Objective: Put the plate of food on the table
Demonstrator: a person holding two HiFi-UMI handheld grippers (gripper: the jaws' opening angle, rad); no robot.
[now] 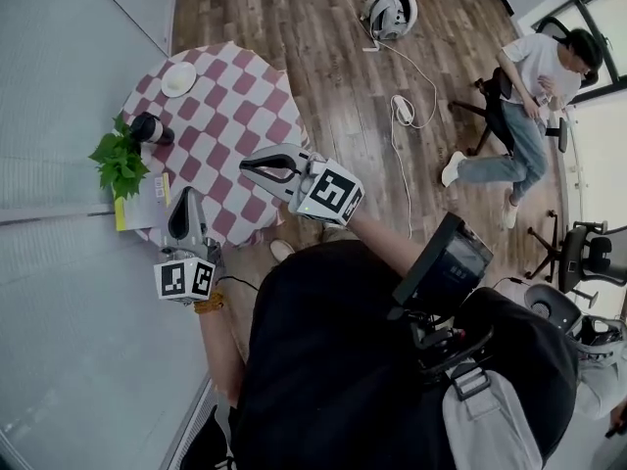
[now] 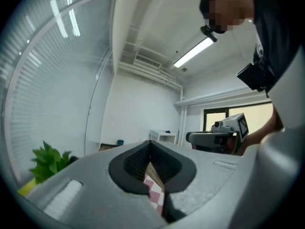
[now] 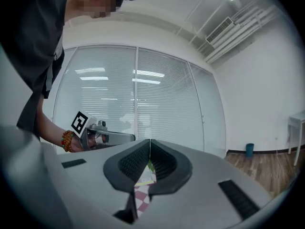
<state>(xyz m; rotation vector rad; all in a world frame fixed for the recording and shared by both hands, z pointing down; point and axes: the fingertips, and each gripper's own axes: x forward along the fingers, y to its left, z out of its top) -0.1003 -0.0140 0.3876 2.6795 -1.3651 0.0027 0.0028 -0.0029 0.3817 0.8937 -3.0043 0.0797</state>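
Nearest the person, the left gripper (image 1: 182, 204) hangs at the near left edge of the table (image 1: 230, 116). Its own view shows the two jaws pressed together at the tips, with only checked cloth visible through the slit, so it carries nothing. The right gripper (image 1: 257, 166) hovers just over the near edge of the table. It is likewise clenched and empty, and its jaws point toward the left gripper.

Farther in, along the left edge, lie a yellow-edged pad (image 1: 120, 213) and a leafy plant (image 1: 120, 160), with a dark pot (image 1: 147, 128) just beside the plant. At the far edge, well apart from both grippers, sits the white plate (image 1: 178, 78). It is too small here to tell whether food lies on it.

Since the plate rests on the cloth and neither gripper holds anything, the placing step looks done. If the plate must be handled again, the next move calls for the jaws to part first. The gripper then has to reach across the table to its far edge, keeping clear of the plant and pot
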